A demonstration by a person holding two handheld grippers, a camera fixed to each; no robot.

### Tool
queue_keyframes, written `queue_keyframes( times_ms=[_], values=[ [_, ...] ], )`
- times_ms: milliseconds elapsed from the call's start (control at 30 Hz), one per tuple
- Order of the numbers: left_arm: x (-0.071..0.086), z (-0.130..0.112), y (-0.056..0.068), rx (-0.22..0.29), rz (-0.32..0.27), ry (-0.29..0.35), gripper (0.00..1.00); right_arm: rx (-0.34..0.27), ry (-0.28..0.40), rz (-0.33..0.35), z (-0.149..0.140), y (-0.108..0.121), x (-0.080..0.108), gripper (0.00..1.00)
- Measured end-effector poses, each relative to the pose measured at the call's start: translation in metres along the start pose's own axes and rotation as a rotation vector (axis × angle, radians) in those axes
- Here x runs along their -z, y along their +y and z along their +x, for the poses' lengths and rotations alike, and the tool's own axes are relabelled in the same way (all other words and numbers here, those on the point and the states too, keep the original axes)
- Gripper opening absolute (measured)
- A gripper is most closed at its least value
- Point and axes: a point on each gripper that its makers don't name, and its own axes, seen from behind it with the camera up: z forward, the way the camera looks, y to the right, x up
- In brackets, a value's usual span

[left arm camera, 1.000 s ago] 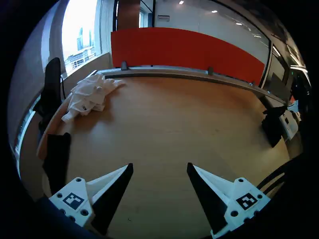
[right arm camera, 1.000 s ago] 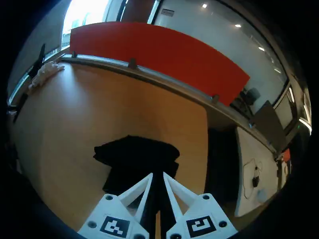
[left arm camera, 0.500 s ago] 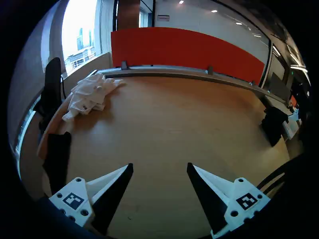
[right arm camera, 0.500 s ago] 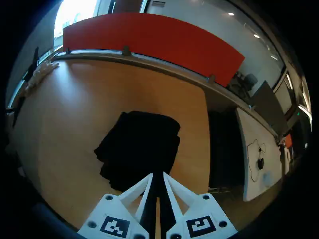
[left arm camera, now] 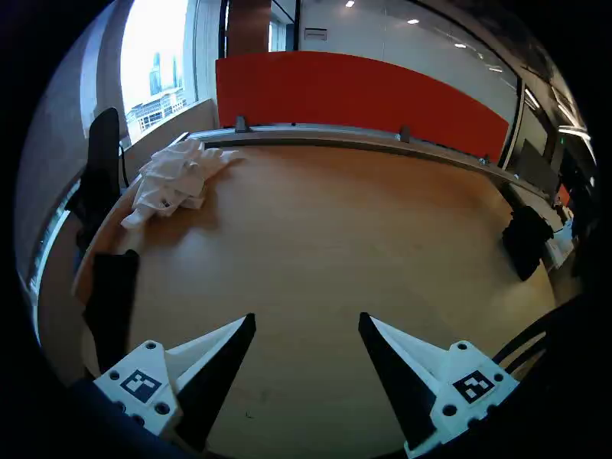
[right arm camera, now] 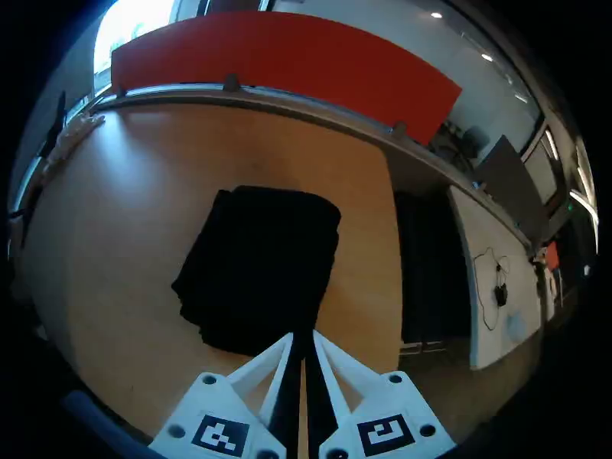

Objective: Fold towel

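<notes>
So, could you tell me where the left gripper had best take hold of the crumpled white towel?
Probably the narrow tail of the white towel trailing nearest the left gripper: it lies thin and flat on the table, apart from the bunched middle. Come in low from the near side, open jaws straddling the tail's tip.

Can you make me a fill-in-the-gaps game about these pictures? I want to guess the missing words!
1. The towel in front of the right gripper is ___ in colour.
2. The fingers of the left gripper stand wide ___.
3. The crumpled cloth at the far corner of the table is ___ in colour.
4. The top of the table is made of ___.

Missing words: black; open; white; wood.
</notes>
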Motion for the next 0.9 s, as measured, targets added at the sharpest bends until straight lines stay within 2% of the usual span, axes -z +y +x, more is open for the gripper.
queue_keyframes(
  times_ms=[267,800,900],
  values=[
    [0.0,-0.003,0.0,-0.001,0.0,-0.004,1.0,-0.009,-0.027,-0.006,-0.012,0.002,-0.004,0.05],
    [0.0,-0.003,-0.002,-0.003,0.002,-0.007,1.0,-0.026,-0.036,-0.024,-0.014,0.002,-0.009,0.05],
    [0.0,-0.003,-0.002,-0.002,0.002,-0.007,1.0,-0.027,-0.039,-0.032,-0.015,0.002,-0.009,0.11]
  ],
)
